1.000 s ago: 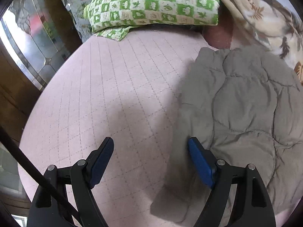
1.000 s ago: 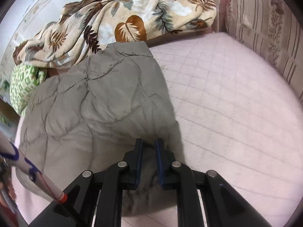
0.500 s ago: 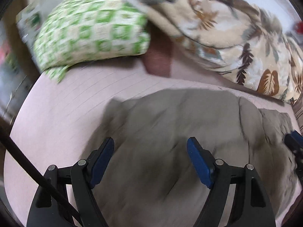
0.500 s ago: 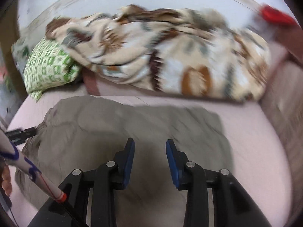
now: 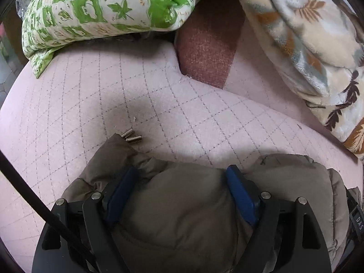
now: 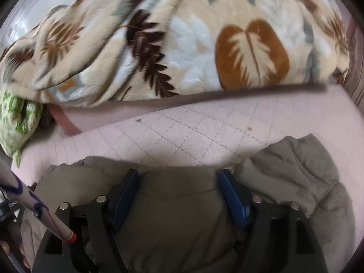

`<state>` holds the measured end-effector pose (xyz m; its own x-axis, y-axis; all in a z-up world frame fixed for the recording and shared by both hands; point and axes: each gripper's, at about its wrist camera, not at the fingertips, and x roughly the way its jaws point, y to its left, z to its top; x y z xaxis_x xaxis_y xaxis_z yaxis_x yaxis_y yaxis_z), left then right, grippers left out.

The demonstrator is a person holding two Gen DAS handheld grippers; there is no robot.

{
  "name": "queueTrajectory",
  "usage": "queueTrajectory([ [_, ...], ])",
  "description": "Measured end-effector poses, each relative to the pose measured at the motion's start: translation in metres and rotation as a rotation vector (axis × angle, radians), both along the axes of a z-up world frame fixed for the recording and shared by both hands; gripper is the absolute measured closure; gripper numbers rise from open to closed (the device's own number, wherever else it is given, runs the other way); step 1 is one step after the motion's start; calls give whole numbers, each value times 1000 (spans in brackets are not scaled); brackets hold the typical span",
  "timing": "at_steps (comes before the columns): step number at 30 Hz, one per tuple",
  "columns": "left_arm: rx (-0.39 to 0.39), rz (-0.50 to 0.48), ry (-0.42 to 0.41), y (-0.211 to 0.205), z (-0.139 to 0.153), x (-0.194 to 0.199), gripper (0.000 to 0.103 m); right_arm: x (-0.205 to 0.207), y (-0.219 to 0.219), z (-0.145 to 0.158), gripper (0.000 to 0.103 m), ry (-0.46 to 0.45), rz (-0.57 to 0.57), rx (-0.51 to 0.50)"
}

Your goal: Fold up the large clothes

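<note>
A grey-brown quilted padded jacket lies folded on the pink quilted bed cover. My left gripper is open, its blue pads straddling a bulge of the jacket's far edge. Two small metal cord ends poke out by the jacket's left corner. In the right wrist view the jacket fills the bottom, and my right gripper is open with jacket fabric between its blue pads. Neither gripper pinches the fabric.
A green-and-white patterned pillow lies at the far left. A beige leaf-print fleece blanket is heaped along the back; it also shows in the left wrist view. A reddish-brown cushion sits between them. A striped pen-like stick crosses lower left.
Both grippers swept forward over the jacket to its far edge. The right gripper went from shut on the jacket to wide open. The left gripper stayed open.
</note>
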<state>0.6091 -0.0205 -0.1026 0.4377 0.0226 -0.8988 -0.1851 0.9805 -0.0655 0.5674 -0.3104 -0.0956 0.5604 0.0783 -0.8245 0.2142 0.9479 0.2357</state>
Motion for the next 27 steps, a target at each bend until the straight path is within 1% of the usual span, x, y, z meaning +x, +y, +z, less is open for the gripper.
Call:
queueTrajectory([
  [4, 10, -4, 12, 0, 6, -5, 22, 4, -1, -6, 25, 0, -2, 18],
  [7, 15, -22, -9, 9, 32, -24, 22, 4, 0, -2, 24, 24, 3, 0],
  [9, -11, -48, -65, 25, 61, -48, 22, -2, 5, 17, 24, 31, 12, -70],
  [11, -8, -70, -103, 40, 82, -72, 22, -22, 2, 46, 23, -26, 28, -105],
  [12, 1, -75, -112, 50, 88, -83, 22, -35, -3, 59, 22, -49, 37, -99],
  [13, 9, -75, -110, 57, 90, -90, 21, -46, -10, 70, 17, -65, 45, -85],
  [14, 23, -72, -91, 69, 89, -100, 21, -63, -21, 82, 12, -81, 54, -66],
  [16, 5, -63, -55, 88, 83, -114, 21, -87, -41, 94, 6, -87, 58, -42],
  [17, -20, -57, -37, 99, 79, -122, 21, -97, -51, 95, 5, -78, 62, -29],
  [20, -158, -40, -24, 128, 58, -145, 21, -131, -92, 80, 4, 1, 48, 24],
  [21, -238, -32, -31, 139, 51, -153, 21, -144, -109, 69, 4, 26, 25, 46],
  [22, -282, -30, -32, 144, 47, -157, 21, -153, -121, 62, 4, 42, 6, 63],
  [23, -363, -34, -32, 151, 39, -162, 21, -164, -135, 52, 4, 60, -20, 96],
  [24, -424, -44, -28, 154, 32, -165, 21, -173, -145, 44, 4, 68, -37, 128],
  [25, -463, -56, -22, 155, 26, -168, 21, -180, -152, 38, 4, 73, -48, 159],
  [26, -512, -77, -11, 155, 18, -169, 21, -185, -159, 30, 4, 77, -57, 192],
  [27, -572, -120, 12, 151, 7, -167, 21, -189, -165, 22, 4, 81, -65, 234],
])
